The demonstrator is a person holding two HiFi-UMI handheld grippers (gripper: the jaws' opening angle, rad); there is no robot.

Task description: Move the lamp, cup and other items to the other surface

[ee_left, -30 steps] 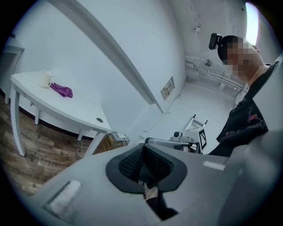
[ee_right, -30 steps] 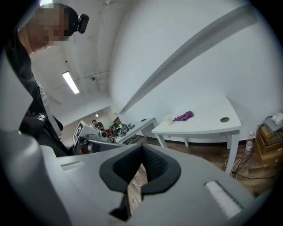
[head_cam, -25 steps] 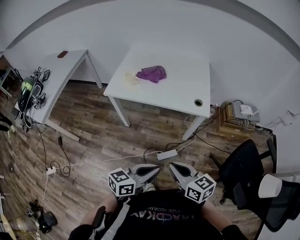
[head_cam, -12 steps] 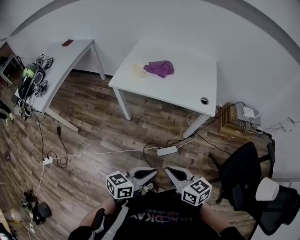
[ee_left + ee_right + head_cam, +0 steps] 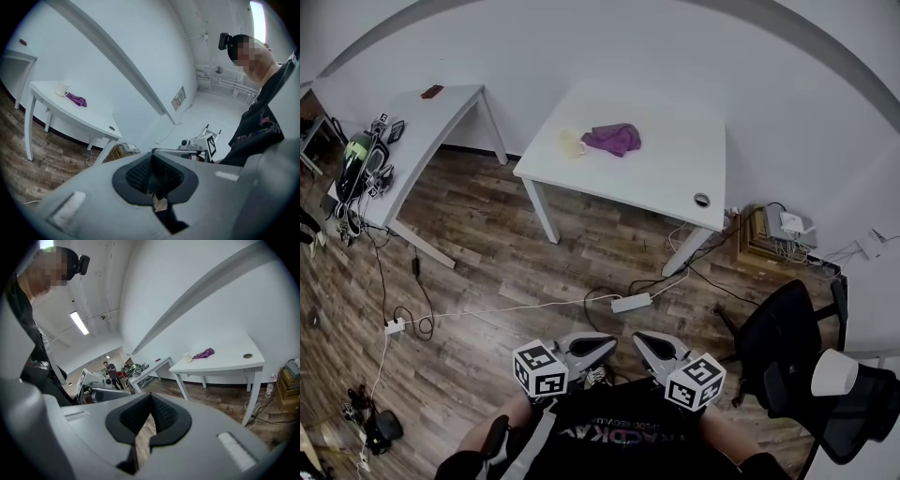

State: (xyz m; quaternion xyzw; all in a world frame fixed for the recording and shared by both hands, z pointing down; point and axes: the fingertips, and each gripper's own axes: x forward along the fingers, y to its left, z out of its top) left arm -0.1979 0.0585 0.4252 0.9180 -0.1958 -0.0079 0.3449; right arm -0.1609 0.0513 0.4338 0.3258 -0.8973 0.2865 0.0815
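A cream cup (image 5: 571, 142) and a purple cloth (image 5: 611, 138) lie on the far left part of the white table (image 5: 666, 178). No lamp shows in any view. Both grippers hang low against the person's body, far from the table. My left gripper (image 5: 598, 344) is shut with nothing in it, its pads meeting at the tip (image 5: 152, 154). My right gripper (image 5: 649, 342) is likewise shut and empty (image 5: 151, 395). The cup (image 5: 61, 89) and cloth (image 5: 76, 99) show small in the left gripper view, and again the cup (image 5: 187, 357) and cloth (image 5: 203, 353) in the right gripper view.
A second white table (image 5: 431, 122) stands at the left, with a green item (image 5: 356, 173) and several gadgets at its near end. A power strip (image 5: 633, 303) and cables lie on the wooden floor. A black office chair (image 5: 787, 347) stands at the right.
The head view has shifted slightly, so the tables sit a little differently in the picture. Both grippers stay shut and low in front of the body.
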